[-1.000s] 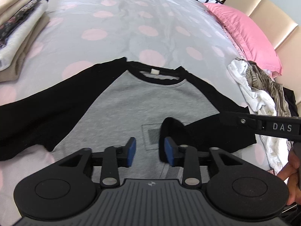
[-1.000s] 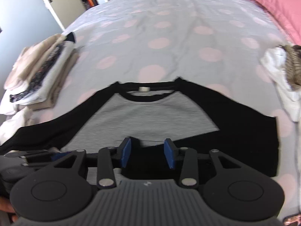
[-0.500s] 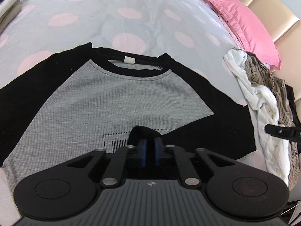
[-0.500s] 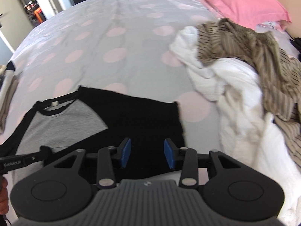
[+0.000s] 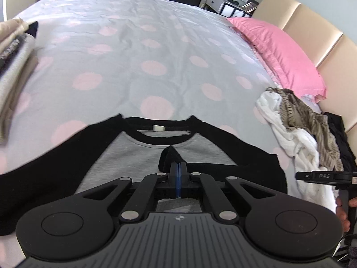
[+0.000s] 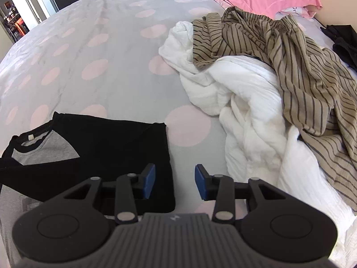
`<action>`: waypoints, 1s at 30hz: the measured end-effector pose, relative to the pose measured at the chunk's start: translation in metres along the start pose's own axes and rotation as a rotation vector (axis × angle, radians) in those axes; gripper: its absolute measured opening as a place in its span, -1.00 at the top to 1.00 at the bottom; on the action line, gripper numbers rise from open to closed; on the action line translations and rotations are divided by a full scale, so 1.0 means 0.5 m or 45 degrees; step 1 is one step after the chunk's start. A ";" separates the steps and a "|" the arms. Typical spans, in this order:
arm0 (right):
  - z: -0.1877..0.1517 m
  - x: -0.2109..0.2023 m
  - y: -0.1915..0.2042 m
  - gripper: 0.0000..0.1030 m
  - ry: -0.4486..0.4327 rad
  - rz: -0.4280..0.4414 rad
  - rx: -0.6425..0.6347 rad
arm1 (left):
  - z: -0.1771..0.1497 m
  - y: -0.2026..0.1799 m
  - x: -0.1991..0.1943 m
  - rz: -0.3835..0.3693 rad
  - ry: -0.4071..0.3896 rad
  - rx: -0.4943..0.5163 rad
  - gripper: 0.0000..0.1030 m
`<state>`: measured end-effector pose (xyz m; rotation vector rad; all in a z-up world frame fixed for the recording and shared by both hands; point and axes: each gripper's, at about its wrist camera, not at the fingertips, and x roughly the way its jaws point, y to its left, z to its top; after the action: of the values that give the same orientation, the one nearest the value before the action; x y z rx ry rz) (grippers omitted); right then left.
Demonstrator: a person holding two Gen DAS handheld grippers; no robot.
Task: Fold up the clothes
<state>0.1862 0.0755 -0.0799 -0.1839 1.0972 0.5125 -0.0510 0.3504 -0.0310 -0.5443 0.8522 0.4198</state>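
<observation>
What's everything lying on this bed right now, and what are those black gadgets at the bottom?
Shirt: one, grey with black sleeves, flat on the near bedspread.
Sleeve cuff: one, black, pinched and lifted over the shirt's chest.
Folded stack: one, beige and white, far left.
Unfolded pile: one, white and brown-striped, right side.
Pillow: one, pink, by the headboard.
Bedspread: one, grey with pink dots.
Left hand-held gripper: black, shut on the cuff.
Right hand-held gripper: black, open, empty.
</observation>
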 end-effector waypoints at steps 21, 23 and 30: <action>0.015 0.042 0.071 0.18 0.057 0.076 -0.121 | 0.007 0.211 -0.005 0.232 -0.001 -0.172 1.00; 0.010 0.045 0.076 0.18 0.083 0.098 -0.136 | 0.001 0.218 0.002 0.254 0.020 -0.170 1.00; -0.004 0.067 0.080 0.34 0.195 0.198 -0.083 | -0.009 0.222 0.010 0.266 0.025 -0.170 1.00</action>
<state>0.1773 0.1198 -0.1063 -0.1982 1.2516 0.6821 -0.1117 0.4359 -0.0685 -0.5854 0.9081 0.6666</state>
